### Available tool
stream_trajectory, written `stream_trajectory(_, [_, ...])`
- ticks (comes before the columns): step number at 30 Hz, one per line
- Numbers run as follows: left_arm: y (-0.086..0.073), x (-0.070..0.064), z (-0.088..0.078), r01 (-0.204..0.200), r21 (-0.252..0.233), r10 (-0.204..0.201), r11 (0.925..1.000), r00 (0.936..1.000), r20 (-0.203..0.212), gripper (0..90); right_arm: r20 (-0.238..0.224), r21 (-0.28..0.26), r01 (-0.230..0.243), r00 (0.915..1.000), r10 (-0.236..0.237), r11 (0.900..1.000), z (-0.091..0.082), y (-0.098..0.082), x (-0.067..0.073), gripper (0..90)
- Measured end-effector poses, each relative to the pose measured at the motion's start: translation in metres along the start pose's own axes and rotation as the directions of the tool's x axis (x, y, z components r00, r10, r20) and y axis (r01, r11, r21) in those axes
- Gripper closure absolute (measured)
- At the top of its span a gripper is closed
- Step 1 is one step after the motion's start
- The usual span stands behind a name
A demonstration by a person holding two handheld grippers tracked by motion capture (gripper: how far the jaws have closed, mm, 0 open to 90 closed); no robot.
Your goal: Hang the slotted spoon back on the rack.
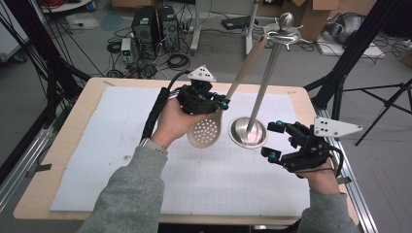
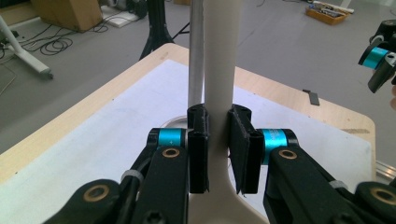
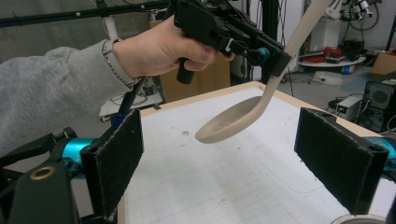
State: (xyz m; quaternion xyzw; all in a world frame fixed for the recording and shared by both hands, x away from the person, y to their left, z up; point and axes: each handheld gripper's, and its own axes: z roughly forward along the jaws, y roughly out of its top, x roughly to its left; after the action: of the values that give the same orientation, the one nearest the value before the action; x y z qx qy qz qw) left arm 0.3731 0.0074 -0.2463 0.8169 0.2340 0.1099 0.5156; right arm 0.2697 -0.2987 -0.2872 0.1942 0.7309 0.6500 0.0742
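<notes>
cables, computer towers [image 1: 154,26] and cardboard boxes crowd the grey floor beyond a wooden table [image 1: 63,141] topped with a white gridded mat [image 1: 121,145]. near the mat's far middle stands a metal utensil stand [image 1: 248,131], a round steel base with a thin pole rising to a knobbed top with hooks.

just left of that stand, the left gripper [image 1: 221,103] is clamped on the handle of a beige slotted spoon [image 1: 206,130], just above the bowl. in the left gripper view both black pads [image 2: 198,149] press the handle's sides, and the stand's pole rises right behind the handle. the spoon is held off the mat, its perforated bowl hanging low beside the stand's base and its handle slanting up and away toward the top of the stand.

right of the stand's base, the right gripper [image 1: 273,141] hovers with its jaws spread wide, nothing between them. in the right gripper view its two pads [image 3: 119,158] stand far apart, framing the spoon's bowl farther off.
</notes>
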Motion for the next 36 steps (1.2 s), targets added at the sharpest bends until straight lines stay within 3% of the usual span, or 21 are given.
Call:
stream_trajectory(28, [0.003,-0.002,0.033,-0.001,0.012,0.001,0.9999,0.9999,-0.017,77.9,0.002,-0.012,0.006,1.0000,-0.006,1.000,-0.003,0.000,-0.001,14.4])
stream_trajectory(36, [0.005,0.001,0.044,-0.022,0.014,0.022,0.9997,0.9993,-0.031,77.7,-0.002,-0.010,-0.005,1.0000,0.005,1.000,-0.003,-0.002,-0.004,14.4])
